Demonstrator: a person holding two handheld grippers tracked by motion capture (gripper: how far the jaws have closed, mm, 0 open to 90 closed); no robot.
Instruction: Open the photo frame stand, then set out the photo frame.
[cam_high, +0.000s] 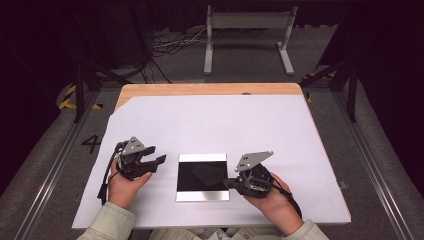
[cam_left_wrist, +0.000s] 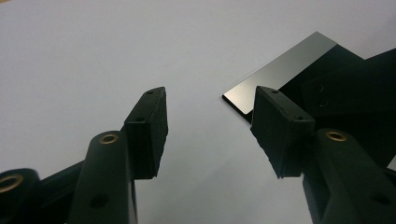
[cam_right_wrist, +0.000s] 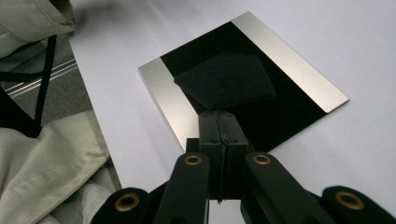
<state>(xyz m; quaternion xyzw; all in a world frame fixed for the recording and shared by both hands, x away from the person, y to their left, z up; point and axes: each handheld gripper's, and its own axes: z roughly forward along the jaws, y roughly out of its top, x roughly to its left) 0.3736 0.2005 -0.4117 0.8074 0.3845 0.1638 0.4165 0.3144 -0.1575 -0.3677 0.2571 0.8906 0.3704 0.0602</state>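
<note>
A glossy black plate (cam_high: 200, 192) with silver bands along two edges lies flat on the white table top, between my hands. A dark matte patch, like a thin cloth (cam_high: 207, 173), rests on its right half. My right gripper (cam_high: 229, 182) is shut at the plate's right edge. In the right gripper view its closed tips (cam_right_wrist: 219, 114) meet a corner of the cloth (cam_right_wrist: 224, 79) over the plate (cam_right_wrist: 294, 109); whether that corner is pinched I cannot tell. My left gripper (cam_high: 156, 154) stands open just left of the plate. Nothing is between its jaws (cam_left_wrist: 210, 93), and the plate's corner (cam_left_wrist: 280, 70) lies beyond them.
The white sheet (cam_high: 215, 120) covers a wooden table whose bare strip (cam_high: 210, 89) shows at the back. A metal stand (cam_high: 247, 22) and cables are on the floor behind. A pale sleeve (cam_right_wrist: 42, 158) is at the table's near edge.
</note>
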